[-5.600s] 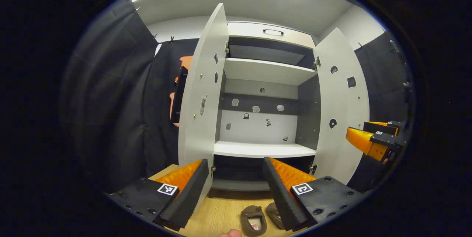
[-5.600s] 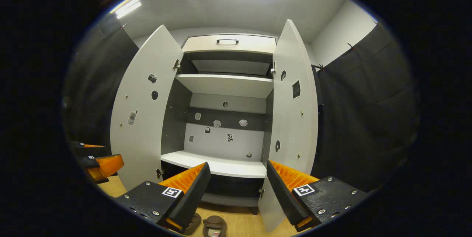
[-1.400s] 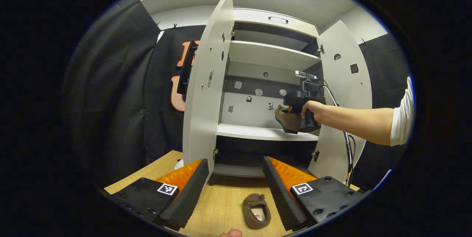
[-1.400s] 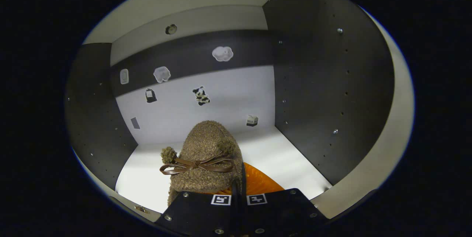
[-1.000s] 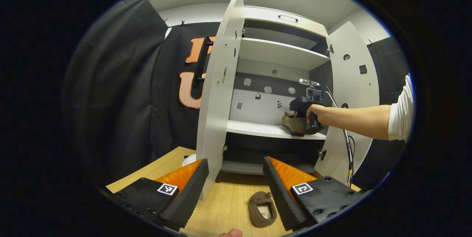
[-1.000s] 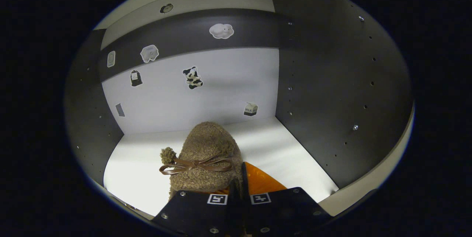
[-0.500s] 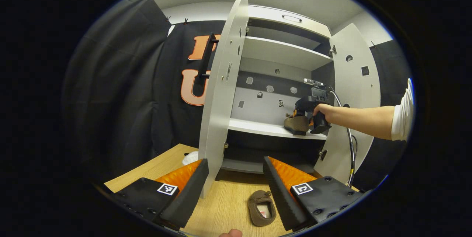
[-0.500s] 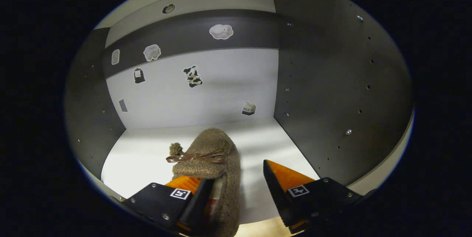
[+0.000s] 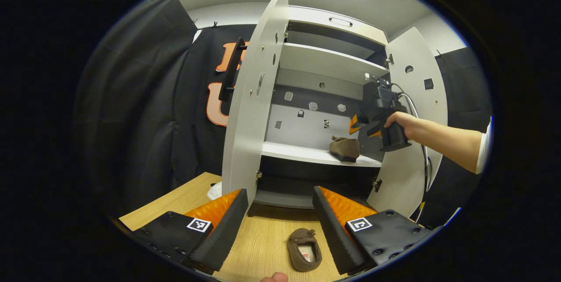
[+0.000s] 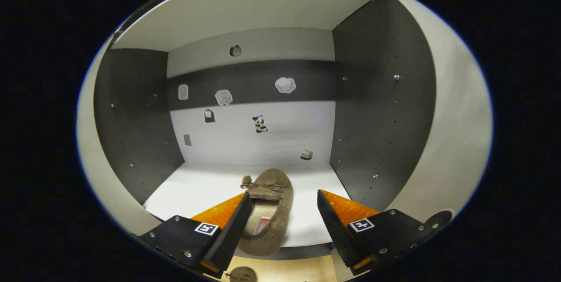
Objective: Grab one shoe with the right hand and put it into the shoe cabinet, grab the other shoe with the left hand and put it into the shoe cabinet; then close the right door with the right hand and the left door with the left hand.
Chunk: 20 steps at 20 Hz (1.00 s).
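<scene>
Shoe cabinet at frame center, both doors open: left door, right door. Two brown shoes: shelf shoe lies on the white middle shelf, lower center of right gripper view; floor shoe on wood floor, bottom center. Stickers on back panel, unreadable. Right gripper jaws released, straddling shelf shoe without touching. Left gripper jaws released, empty.

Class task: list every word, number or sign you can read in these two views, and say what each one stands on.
None can be read.
Stickers on the cabinet's back wall: too small.
Tag inside the shelved shoe: blurred.
Square markers on the right gripper: patterns, no words.
</scene>
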Available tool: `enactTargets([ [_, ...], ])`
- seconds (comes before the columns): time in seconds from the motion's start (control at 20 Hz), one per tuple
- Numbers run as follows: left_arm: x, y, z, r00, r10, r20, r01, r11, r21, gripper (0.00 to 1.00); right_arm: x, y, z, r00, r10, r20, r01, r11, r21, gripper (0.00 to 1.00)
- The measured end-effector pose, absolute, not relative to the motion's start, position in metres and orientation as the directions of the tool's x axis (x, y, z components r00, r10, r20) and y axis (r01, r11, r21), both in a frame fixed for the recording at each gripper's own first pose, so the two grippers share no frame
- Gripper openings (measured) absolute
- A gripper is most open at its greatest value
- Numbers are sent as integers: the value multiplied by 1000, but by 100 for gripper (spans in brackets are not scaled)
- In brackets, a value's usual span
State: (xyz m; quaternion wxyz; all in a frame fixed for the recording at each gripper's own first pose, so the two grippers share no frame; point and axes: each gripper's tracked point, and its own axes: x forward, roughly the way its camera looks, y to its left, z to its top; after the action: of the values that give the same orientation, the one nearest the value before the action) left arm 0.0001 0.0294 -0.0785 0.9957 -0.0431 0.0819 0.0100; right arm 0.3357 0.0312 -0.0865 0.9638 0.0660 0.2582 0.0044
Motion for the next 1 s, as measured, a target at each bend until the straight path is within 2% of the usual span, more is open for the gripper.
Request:
enactTargets([
  [0.2,1,22,-84,984,-12,-180,-6,995,-99,99,276,41,-42,940,80,-332,-56,995,79,92],
  [0.4,1,21,-99,977,-29,-213,6,994,-108,97,187,47,-45,965,106,-240,-78,989,124,92],
  [0.55,-1,19,-126,963,-21,-270,-2,996,-86,97,128,31,-52,986,58,-156,-45,995,87,92],
  [0.8,-1,8,-183,914,-38,-404,9,997,-74,97,55,12,-77,995,0,-96,-2,1000,-22,92],
  [1.0,3,-16,-237,833,-110,-543,40,989,-141,97,24,9,-83,996,5,-92,-7,1000,-22,93],
])
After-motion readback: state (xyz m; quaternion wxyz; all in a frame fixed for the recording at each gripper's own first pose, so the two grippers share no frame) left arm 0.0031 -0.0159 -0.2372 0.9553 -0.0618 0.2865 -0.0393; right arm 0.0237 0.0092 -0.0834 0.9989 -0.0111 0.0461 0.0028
